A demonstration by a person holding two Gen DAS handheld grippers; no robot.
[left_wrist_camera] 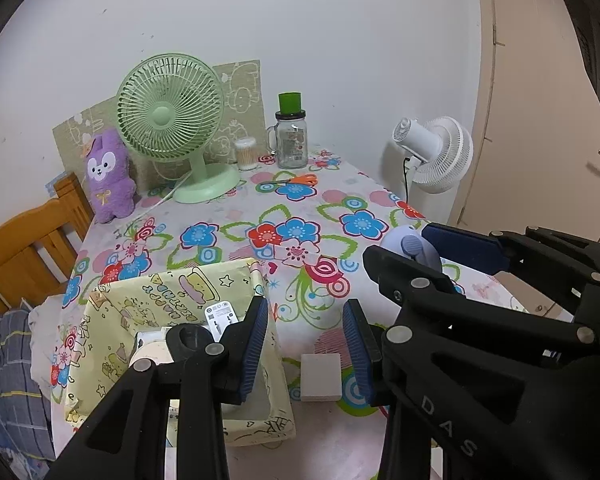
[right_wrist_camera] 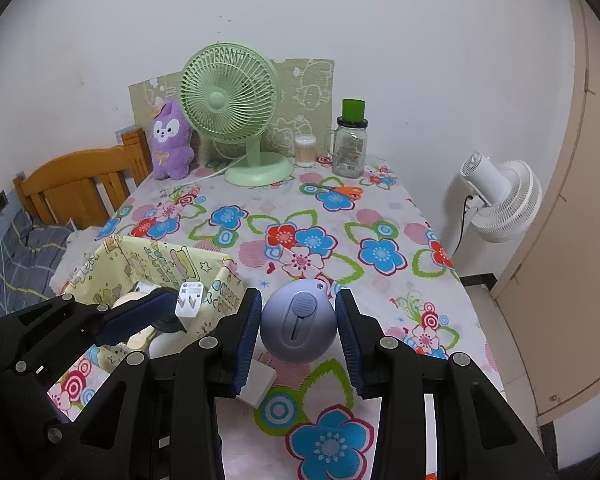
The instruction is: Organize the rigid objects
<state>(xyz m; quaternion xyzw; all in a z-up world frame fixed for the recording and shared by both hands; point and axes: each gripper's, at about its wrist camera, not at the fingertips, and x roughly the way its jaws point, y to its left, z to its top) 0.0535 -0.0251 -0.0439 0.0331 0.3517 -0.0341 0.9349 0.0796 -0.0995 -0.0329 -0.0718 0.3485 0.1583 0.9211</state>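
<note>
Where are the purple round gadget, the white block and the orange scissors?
purple round gadget [right_wrist_camera: 298, 326]: right wrist view, on its front face by the slider.
white block [left_wrist_camera: 321, 376]: left wrist view, middle of its top face.
orange scissors [right_wrist_camera: 350, 191]: right wrist view, on the orange handles.

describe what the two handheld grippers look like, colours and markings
Both are matte black plastic scissor-style linkages with round silver rivets at the joints. The left gripper and right gripper each carry ribbed dark-blue pads on their jaws. White letters "DAS" mark the right gripper's arm. No cables or sleeves show.
</note>
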